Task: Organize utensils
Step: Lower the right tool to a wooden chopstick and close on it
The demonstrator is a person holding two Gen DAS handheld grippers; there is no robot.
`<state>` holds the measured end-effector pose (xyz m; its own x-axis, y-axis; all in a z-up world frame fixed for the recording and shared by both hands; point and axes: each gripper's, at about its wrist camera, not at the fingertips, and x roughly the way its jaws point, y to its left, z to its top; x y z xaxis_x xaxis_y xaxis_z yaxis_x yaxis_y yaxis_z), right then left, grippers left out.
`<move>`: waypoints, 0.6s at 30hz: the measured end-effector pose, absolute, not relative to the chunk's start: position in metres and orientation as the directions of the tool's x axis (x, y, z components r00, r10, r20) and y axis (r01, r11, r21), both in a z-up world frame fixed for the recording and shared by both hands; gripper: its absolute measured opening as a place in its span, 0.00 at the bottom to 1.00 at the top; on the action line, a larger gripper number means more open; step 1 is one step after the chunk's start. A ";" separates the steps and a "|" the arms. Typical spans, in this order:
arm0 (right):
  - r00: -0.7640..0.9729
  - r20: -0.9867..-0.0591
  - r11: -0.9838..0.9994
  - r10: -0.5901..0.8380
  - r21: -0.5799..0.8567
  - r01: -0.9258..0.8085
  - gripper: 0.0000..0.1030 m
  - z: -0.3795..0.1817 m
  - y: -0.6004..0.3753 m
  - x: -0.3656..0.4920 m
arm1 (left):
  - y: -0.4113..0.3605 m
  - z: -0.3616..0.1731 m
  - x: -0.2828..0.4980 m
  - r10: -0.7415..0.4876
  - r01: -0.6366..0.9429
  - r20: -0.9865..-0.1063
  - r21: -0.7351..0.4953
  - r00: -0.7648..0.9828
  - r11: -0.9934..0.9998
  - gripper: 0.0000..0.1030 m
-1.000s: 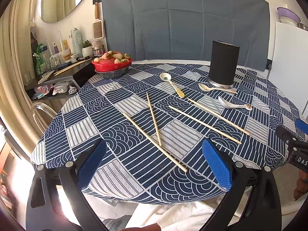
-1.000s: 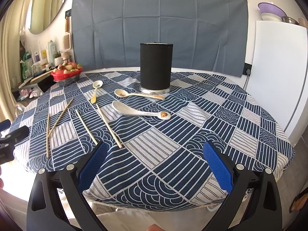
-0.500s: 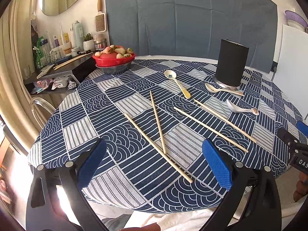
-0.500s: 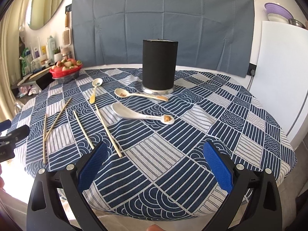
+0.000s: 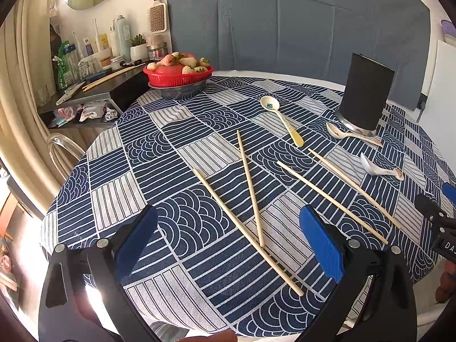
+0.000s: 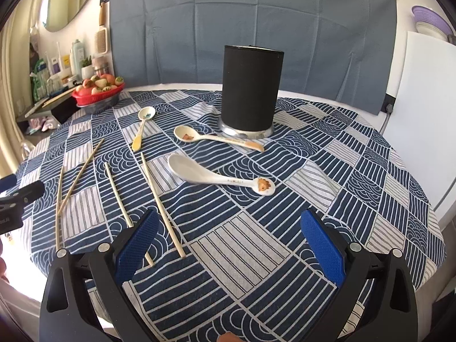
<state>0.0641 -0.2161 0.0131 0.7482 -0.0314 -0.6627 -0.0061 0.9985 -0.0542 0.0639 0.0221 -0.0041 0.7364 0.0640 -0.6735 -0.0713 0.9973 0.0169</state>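
The black holder [image 6: 252,88] stands upright toward the back of the round bench [image 6: 370,171], and everything else is read from it. Its open top suggests it is where the loose utensils are meant to end up.

Right at its base lies a white spoon [image 6: 216,138], its handle running along the foot of the holder. Nearer the camera from the holder lies a second white spoon [image 6: 219,175], bowl down, with an orange figure on its handle end. Left of the holder lies a yellow-handled spoon [image 6: 143,126].

Farther out, forward and left of the holder, four chopsticks lie flat in two loose pairs: one pair [image 5: 336,196] roughly parallel, the other pair [image 5: 248,199] crossing near the bench edge. Nothing appears to be in the holder yet, so the sorting looks unstarted.

The right gripper [image 6: 228,245] hangs over the near edge with its blue pads spread wide and nothing between them. The left gripper [image 5: 228,245] hovers likewise released and empty, the crossed pair between its pads in view, probably its first pick.

Far left of the holder sits a red fruit basket [image 5: 178,75].
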 end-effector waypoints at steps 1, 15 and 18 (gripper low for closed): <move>0.744 -0.668 0.998 -0.028 -0.055 -0.012 0.93 0.012 -0.215 0.068 | 0.023 -0.006 0.067 0.070 -0.079 -0.681 0.018 0.729 0.997 0.94; 0.636 -0.770 0.993 0.059 -0.021 -0.117 0.93 -0.011 -0.199 0.114 | 0.043 -0.025 0.096 0.184 -0.211 -0.763 0.063 0.620 0.975 0.94; 0.613 -0.786 0.991 0.080 -0.006 -0.136 0.93 -0.016 -0.197 0.121 | 0.045 -0.030 0.102 0.201 -0.225 -0.785 0.080 0.586 0.971 0.94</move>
<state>0.1209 -0.1969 -0.0156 0.6132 0.0796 -0.7859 -0.1358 0.9907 -0.0056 0.1017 0.0451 -0.0302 0.5858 0.2011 -0.7851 -0.2255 0.9709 0.0805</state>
